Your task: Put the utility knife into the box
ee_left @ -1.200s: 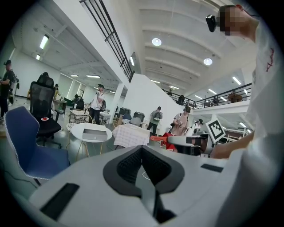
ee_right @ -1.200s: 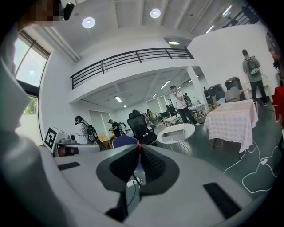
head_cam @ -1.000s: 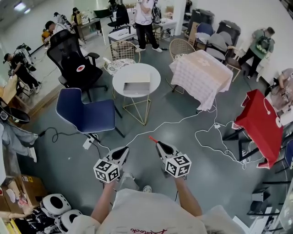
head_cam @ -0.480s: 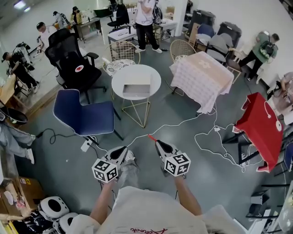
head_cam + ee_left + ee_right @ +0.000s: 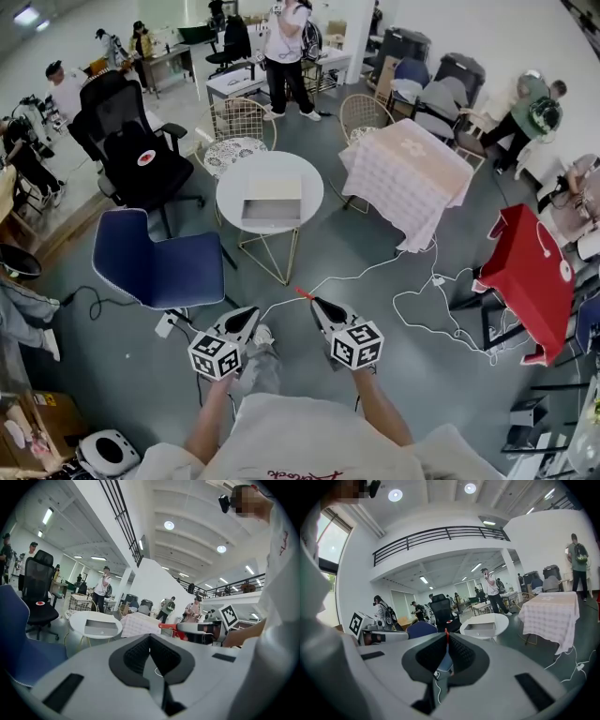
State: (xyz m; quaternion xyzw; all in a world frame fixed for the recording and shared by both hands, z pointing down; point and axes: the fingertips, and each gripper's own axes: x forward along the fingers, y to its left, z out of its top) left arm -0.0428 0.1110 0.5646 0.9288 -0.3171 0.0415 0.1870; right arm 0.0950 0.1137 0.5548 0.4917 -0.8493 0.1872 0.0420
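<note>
**Knife in the right claw, box still well ahead on the bench**

We hold the utility knife (image 5: 302,293) in the right claw (image 5: 317,303). The jaws are drawn nearly together on its thin body, so only the red-orange end shows past the tips. We judge that such a narrow pinch suits so flat a tool, and that the end points forward to keep it away from our body.

The left claw (image 5: 249,316) is closed on nothing and sits level beside the right one. We take it to be idle and simply kept clear.

The box (image 5: 272,201) lies open side up on the round white bench (image 5: 234,167), well apart from both claws. Between us and it are bare floor and loose white cables (image 5: 422,300), and a blue chair (image 5: 164,267) stands to the left of the way.

We judge this to be the carrying stage, with nothing yet placed. Next we must get close to the bench, bring the knife over the box's open top, and only then let go. The thin body could twist in the pinch, and the cables are a trip risk.
</note>
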